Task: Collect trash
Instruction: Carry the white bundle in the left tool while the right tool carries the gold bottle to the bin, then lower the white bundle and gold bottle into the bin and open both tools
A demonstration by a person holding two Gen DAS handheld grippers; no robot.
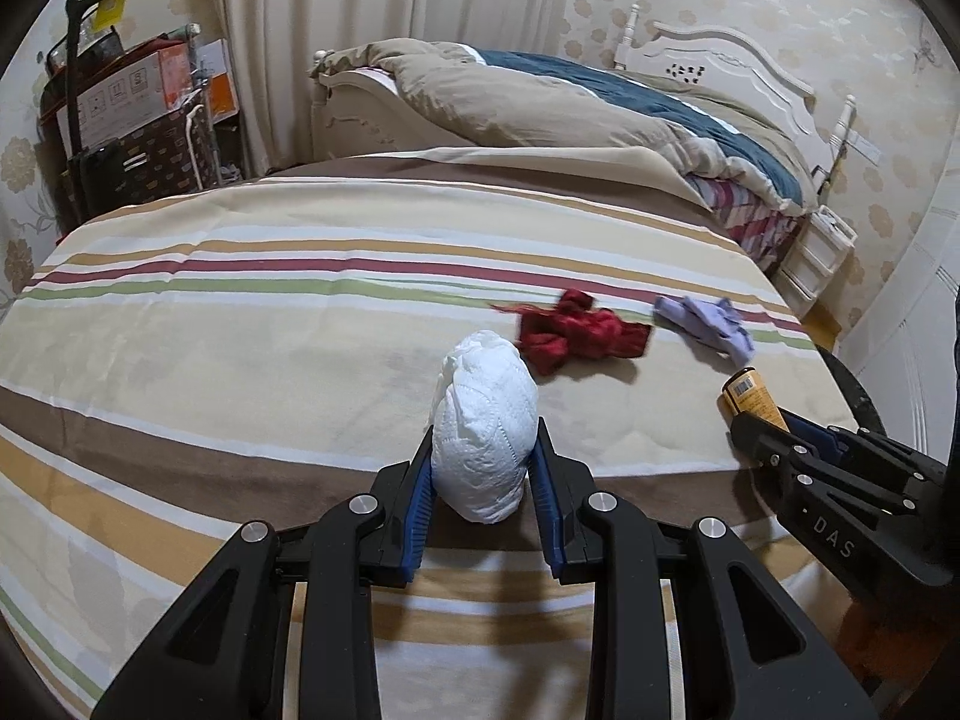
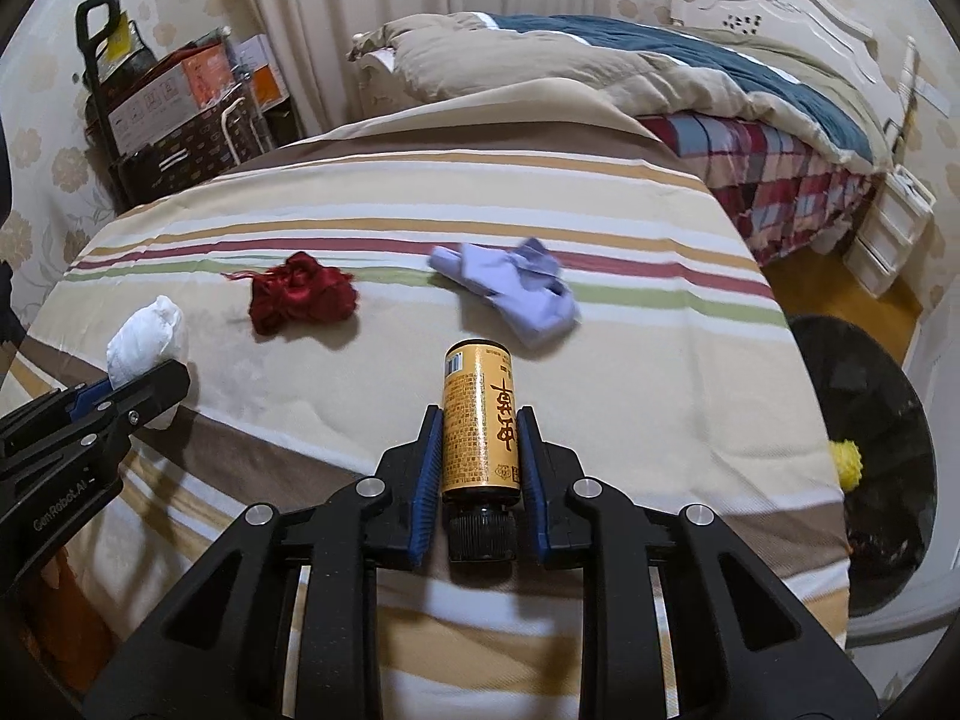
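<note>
My left gripper [image 1: 483,438] is shut on a crumpled white paper wad [image 1: 483,420], held over the striped bedspread [image 1: 240,300]. The wad also shows at the left of the right wrist view [image 2: 144,336]. My right gripper [image 2: 479,420] is shut on a small yellow bottle [image 2: 479,420] with a black cap, base pointing away; the bottle shows in the left wrist view too [image 1: 750,399]. A crumpled red cloth [image 1: 576,333] [image 2: 300,294] and a lavender cloth [image 1: 705,321] [image 2: 516,288] lie on the bedspread beyond both grippers.
A black bin [image 2: 864,420] with a yellow object [image 2: 846,462] inside stands on the floor right of the bed. A second bed with a tan and blue quilt [image 1: 540,102] lies behind. Boxes and a trolley [image 1: 120,114] stand at the back left. White drawers [image 2: 888,228] stand at the right.
</note>
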